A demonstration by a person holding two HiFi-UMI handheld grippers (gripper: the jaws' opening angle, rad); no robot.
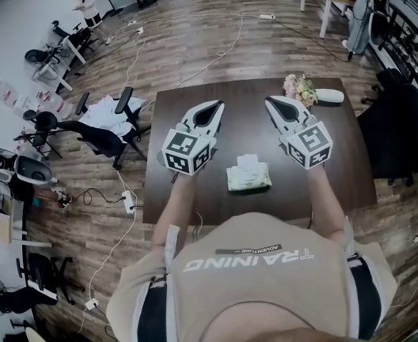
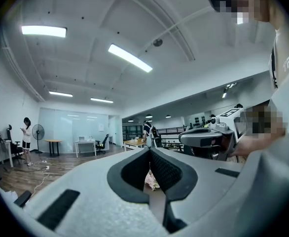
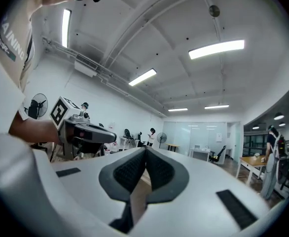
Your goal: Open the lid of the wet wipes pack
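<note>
The wet wipes pack lies flat on the brown worktop, toward its near edge, with nothing touching it. The left tongs and the right tongs point away from the person, one on either side of the pack. Both are closed and empty. Flowers sit at the far right.

— What's by the right fingers?
— Pink flowers on the dark counter, just past the tips. A white thing lies beside them.
— And left of the left fingers?
— A black chair on the wood floor, well apart.
</note>
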